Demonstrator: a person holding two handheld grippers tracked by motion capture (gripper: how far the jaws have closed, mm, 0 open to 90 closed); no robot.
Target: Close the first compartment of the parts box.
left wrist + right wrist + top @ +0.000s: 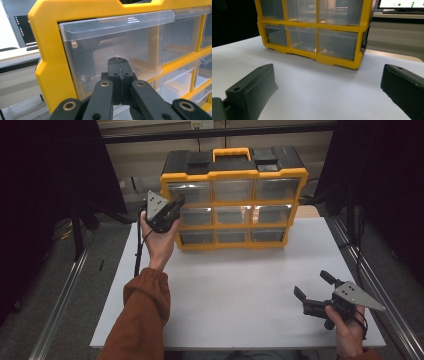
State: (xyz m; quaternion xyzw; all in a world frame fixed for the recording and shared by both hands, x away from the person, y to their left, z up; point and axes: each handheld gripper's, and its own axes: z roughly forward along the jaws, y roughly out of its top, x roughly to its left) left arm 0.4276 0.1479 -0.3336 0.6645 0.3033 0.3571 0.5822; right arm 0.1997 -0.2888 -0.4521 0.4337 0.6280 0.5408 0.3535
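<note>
A yellow and black drawer cabinet (296, 195) with three rows of clear drawers stands at the back of the white table (235, 290). My left gripper (176, 203) is raised at the cabinet's left side, jaws shut with nothing between them. In the left gripper view the left gripper (117, 60) points at the front of the top-left drawer (95, 50), below its handle lip; I cannot tell whether it touches. My right gripper (312, 284) rests low near the table's front right, open and empty. In the right gripper view the right gripper (328, 75) faces the cabinet (312, 26) from a distance.
Metal rails (60, 295) run along both sides of the table, with dark curtains beyond. A cable (137, 250) hangs from the left gripper. A monitor (402, 3) stands on a desk behind the cabinet's right side. All the clear drawers are pushed in.
</note>
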